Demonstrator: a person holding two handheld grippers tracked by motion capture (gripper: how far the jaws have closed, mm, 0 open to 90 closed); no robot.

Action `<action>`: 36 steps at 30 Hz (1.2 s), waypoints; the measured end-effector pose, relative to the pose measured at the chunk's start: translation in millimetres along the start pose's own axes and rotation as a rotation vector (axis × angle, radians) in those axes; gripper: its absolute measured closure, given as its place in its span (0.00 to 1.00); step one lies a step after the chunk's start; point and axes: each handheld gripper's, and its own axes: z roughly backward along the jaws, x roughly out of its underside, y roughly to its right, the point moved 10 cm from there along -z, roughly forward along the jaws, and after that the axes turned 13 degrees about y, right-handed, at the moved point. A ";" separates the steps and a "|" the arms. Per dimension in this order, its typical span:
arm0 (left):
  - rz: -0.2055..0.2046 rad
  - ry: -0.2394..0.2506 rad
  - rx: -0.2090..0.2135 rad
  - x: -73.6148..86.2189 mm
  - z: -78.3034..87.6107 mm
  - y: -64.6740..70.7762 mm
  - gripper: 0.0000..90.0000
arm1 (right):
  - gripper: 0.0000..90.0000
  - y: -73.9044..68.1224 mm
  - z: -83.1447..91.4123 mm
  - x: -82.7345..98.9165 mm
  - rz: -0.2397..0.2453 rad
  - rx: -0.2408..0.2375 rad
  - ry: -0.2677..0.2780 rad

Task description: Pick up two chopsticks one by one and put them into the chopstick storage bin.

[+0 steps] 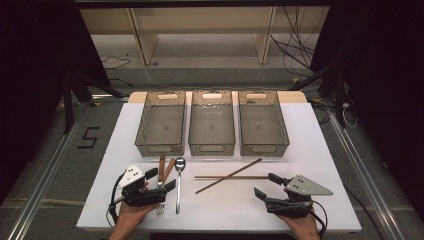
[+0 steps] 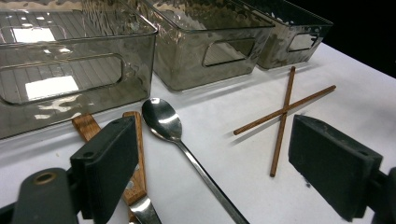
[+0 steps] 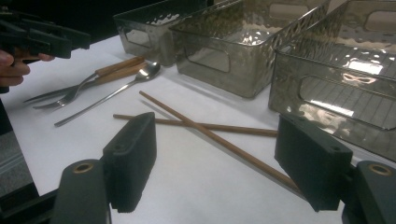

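Three empty smoked-plastic bins (image 1: 211,122) line the back of my white table (image 1: 300,150), and with my right gripper (image 1: 265,186) and left gripper (image 1: 161,180) both wide and empty, I'd square up on the crossed chopsticks (image 1: 227,176) first, then the spoon (image 1: 179,180).

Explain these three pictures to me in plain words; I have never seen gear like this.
A person sits at a white table and holds a hand-held two-jaw gripper in each hand: left gripper, right gripper. Both are open and hold nothing. One picture looks down from above; the other two come from cameras riding on each gripper, looking past its black jaws. On the table stand three clear bins, apparently empty. In front of them lie a spoon, two wooden-handled utensils, one a fork, and two crossed chopsticks.
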 end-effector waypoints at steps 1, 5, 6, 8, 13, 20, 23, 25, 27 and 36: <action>-0.001 0.001 -0.001 0.0 -0.2 0.0 0.17 | 0.33 0.0 0.0 0.0 0.000 0.000 0.000; -0.008 -0.004 0.000 0.6 -0.1 -0.1 0.17 | 0.34 -4.2 -2.6 0.2 0.024 -0.025 -0.025; -0.009 -0.005 0.000 0.7 0.0 -0.2 0.17 | 0.34 -5.9 -4.4 1.2 0.032 -0.036 -0.035; -0.006 -0.001 -0.002 0.3 -0.2 -0.2 0.17 | 0.34 -6.0 -5.0 1.5 0.040 -0.035 -0.042; -0.003 0.002 -0.006 0.2 -0.2 -1.1 0.17 | 0.35 -8.7 -8.0 -2.2 0.069 -0.067 -0.084; -0.004 0.003 -0.002 -0.1 -0.2 -0.6 0.17 | 0.35 -5.8 -16.6 -10.7 0.176 -0.093 -0.192; -0.007 0.001 -0.003 0.2 -0.3 -0.9 0.17 | 0.36 -2.7 -23.5 -13.3 0.205 -0.102 -0.230; -0.006 0.002 -0.004 -0.2 0.1 -1.2 0.17 | 0.37 1.8 -34.9 -16.3 0.244 -0.109 -0.280; -0.001 0.004 -0.006 -0.4 0.6 -1.5 0.17 | 0.39 3.6 -41.4 -18.2 0.256 -0.117 -0.301; -0.013 0.008 -0.009 -1.1 1.1 -2.7 0.17 | 0.41 12.3 -59.9 -13.5 0.268 -0.150 -0.412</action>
